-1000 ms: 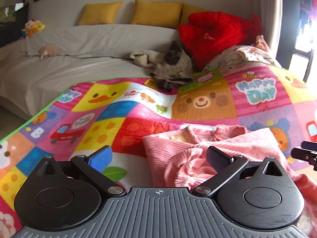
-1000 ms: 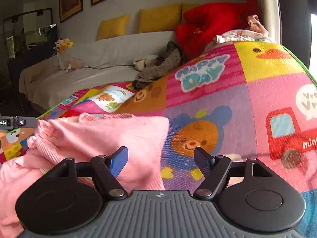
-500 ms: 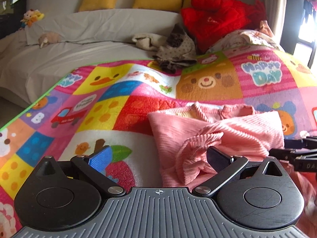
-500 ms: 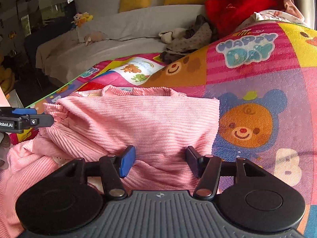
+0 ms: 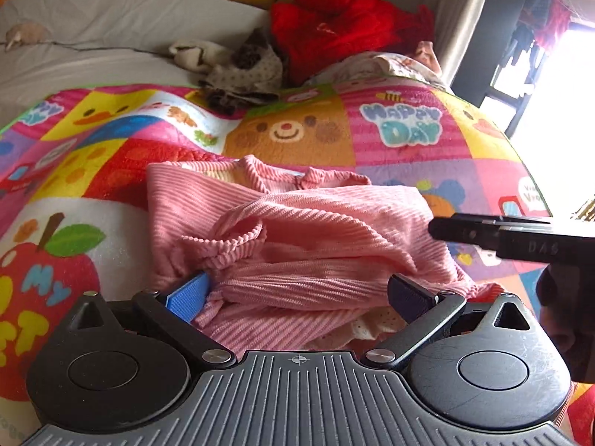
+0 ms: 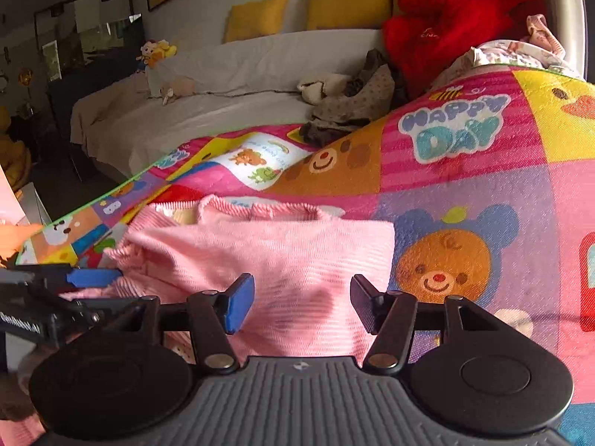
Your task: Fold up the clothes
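Note:
A pink ribbed garment [image 5: 297,230] lies partly folded on a colourful cartoon play mat [image 5: 111,171], its sleeves drawn across the body. My left gripper [image 5: 297,293] is open, its fingers straddling the garment's near lower part. My right gripper [image 6: 303,306] is open, low over the garment [image 6: 282,252] near its right edge. The right gripper also shows at the right of the left wrist view [image 5: 494,234], and the left gripper shows at the left of the right wrist view [image 6: 70,286].
The mat [image 6: 465,193] covers a bed with a white sheet [image 5: 74,55]. A heap of brown and beige clothes [image 5: 238,70], a red plush cushion [image 5: 334,33] and yellow pillows [image 6: 349,3] lie beyond. A bright window is at the right.
Both grippers have come down and forward onto the pink garment. The right gripper has shifted left over the garment and its jaws have narrowed a little.

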`<action>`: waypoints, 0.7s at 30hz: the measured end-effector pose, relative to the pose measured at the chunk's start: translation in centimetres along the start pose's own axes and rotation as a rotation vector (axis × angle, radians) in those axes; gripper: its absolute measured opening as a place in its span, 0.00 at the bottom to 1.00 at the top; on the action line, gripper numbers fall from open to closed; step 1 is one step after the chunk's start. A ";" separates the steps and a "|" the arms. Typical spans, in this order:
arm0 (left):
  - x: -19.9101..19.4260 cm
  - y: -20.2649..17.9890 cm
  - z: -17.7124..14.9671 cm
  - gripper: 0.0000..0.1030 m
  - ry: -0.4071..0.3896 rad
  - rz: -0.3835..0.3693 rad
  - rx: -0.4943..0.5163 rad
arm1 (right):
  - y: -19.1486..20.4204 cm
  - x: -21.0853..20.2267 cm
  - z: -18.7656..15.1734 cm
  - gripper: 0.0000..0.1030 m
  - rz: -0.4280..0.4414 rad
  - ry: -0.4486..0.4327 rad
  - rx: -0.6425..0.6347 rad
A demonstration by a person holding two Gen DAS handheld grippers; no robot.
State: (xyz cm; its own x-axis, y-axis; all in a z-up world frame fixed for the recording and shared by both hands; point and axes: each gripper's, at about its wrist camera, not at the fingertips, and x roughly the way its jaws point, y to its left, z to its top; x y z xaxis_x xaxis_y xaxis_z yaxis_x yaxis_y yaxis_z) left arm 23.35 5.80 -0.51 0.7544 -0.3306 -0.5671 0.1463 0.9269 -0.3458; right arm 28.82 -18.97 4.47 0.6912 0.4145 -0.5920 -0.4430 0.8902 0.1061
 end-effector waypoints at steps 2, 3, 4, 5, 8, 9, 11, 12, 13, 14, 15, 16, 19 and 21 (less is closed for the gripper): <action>0.0 0.1 -0.1 1.00 -0.007 -0.005 -0.001 | -0.1 0.0 0.6 0.56 0.002 -0.012 0.004; 0.0 0.1 -0.2 1.00 -0.012 -0.006 0.001 | 0.0 0.4 0.7 0.56 -0.001 -0.006 0.002; -0.1 0.1 -0.3 1.00 -0.018 -0.007 0.006 | 0.0 1.0 0.5 0.56 -0.005 0.012 0.002; -0.1 0.1 -0.3 1.00 -0.021 -0.010 0.005 | 0.0 1.8 0.1 0.56 -0.012 0.038 0.001; -0.3 0.3 -0.4 1.00 -0.029 -0.017 -0.002 | -0.2 4.0 -1.5 0.56 -0.037 0.105 0.000; -0.3 0.3 -0.4 1.00 -0.032 -0.019 -0.005 | -0.3 3.9 -1.6 0.57 -0.038 0.104 0.003; -0.3 0.2 -0.5 1.00 -0.037 -0.017 -0.003 | -0.3 3.3 -1.5 0.57 -0.037 0.089 0.010; -0.3 0.2 -0.5 1.00 -0.039 -0.015 -0.001 | -0.3 3.0 -1.5 0.57 -0.036 0.081 0.014; -0.3 0.2 -0.6 1.00 -0.041 -0.014 0.000 | -0.2 2.4 -1.4 0.57 -0.033 0.068 0.004; -0.3 0.2 -0.6 1.00 -0.043 -0.013 0.000 | -0.1 1.8 -1.4 0.57 -0.029 0.057 -0.012; -0.3 0.1 -0.6 1.00 -0.044 -0.012 0.000 | 0.0 1.7 -1.6 0.57 -0.027 0.065 -0.024; -0.3 0.1 -0.6 1.00 -0.045 -0.012 0.001 | 0.1 1.7 -2.0 0.57 -0.026 0.079 -0.035; -0.4 0.1 -0.7 1.00 -0.047 -0.011 0.001 | 0.0 2.2 -2.8 0.59 -0.026 0.107 -0.050; -0.5 0.2 -0.7 1.00 -0.051 -0.014 -0.004 | -0.1 2.4 -2.8 0.59 -0.028 0.119 -0.047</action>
State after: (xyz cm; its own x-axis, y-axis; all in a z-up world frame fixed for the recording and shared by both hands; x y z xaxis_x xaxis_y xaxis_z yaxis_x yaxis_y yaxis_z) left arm 22.57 6.00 -0.84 0.7838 -0.3336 -0.5239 0.1540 0.9215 -0.3564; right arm 28.91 -18.55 0.82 0.6324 0.3615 -0.6851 -0.4522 0.8904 0.0524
